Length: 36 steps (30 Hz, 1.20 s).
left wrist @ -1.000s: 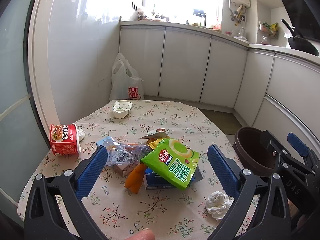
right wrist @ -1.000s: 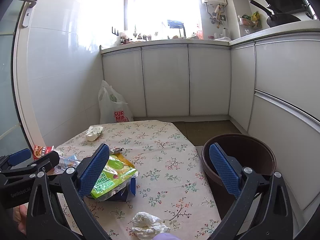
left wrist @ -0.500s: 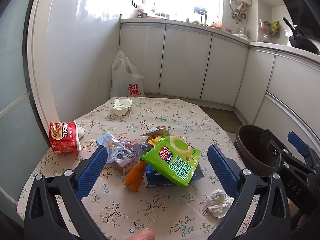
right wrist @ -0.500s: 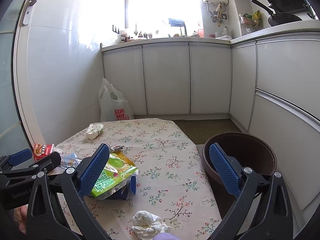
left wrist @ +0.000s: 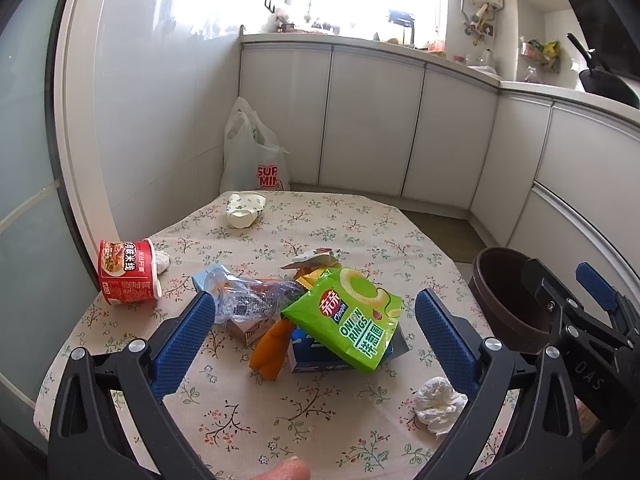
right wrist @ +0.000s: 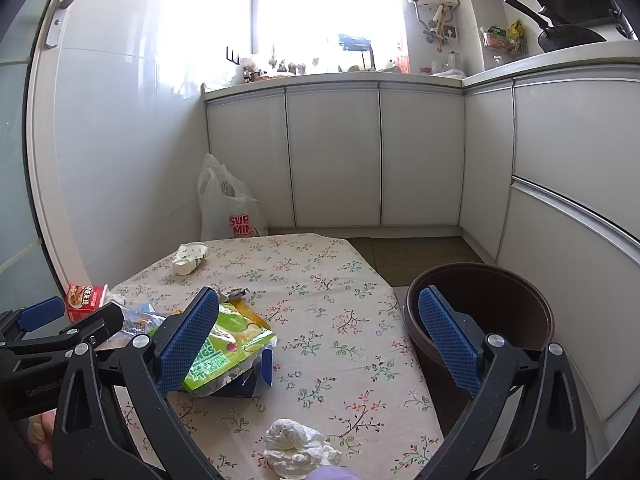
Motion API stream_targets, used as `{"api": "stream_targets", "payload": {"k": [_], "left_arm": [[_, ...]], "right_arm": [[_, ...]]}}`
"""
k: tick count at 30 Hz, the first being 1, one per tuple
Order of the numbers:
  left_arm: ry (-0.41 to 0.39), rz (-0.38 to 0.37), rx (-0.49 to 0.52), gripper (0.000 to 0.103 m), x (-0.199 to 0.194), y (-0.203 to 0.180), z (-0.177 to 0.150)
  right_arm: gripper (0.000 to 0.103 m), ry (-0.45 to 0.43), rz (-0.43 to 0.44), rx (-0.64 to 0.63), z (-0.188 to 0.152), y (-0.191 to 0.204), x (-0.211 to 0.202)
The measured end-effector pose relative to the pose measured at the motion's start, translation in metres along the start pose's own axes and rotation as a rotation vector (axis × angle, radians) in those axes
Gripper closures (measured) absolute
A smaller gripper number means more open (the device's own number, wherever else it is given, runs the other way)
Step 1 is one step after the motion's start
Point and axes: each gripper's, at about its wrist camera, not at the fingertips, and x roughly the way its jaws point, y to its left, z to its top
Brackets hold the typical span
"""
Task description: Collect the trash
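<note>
Trash lies on a floral-clothed table [left wrist: 280,412]: a green onion-rings bag [left wrist: 352,320] over a blue box [left wrist: 308,354], an orange wrapper [left wrist: 272,344], a crushed clear bottle [left wrist: 248,296], a red noodle cup [left wrist: 126,272], a crumpled paper cup [left wrist: 242,210] far back, and a white tissue wad [left wrist: 438,402]. My left gripper [left wrist: 314,334] is open, hovering in front of the pile. My right gripper [right wrist: 318,344] is open too, above the table between the green bag [right wrist: 228,348] and a brown bin [right wrist: 492,312]; the tissue [right wrist: 298,452] lies just below it.
The brown bin [left wrist: 508,300] stands on the floor off the table's right edge. A white plastic shopping bag [left wrist: 254,160] leans in the far corner against white cabinets [left wrist: 372,120]. A glass door [left wrist: 24,160] is on the left. A fingertip [left wrist: 286,470] shows at the bottom edge.
Both grippers have risen and drawn back slightly, so the table and trash sit a little lower and farther in view. Nothing was taken hold of; the trash has not moved.
</note>
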Motion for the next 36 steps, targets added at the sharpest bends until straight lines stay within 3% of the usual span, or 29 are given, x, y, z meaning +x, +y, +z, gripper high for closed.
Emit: {"api": "stream_targets", "payload": {"k": [22,30,36], "left_arm": [[0.022,0.006,-0.005,0.006,0.005,0.003,-0.001],[0.080,0.033,-0.025,0.006,0.017,0.008,-0.006],[0.191,0.084,-0.074,0.006,0.039,0.024,-0.013]], "right_arm": [[0.007,0.027,-0.006,-0.001,-0.002,-0.001,0.004],[0.007,0.117,-0.033,0.010,-0.005,-0.005,0.018],[0.007,0.258,-0.028,0.041,-0.012,-0.012,0.040]]}}
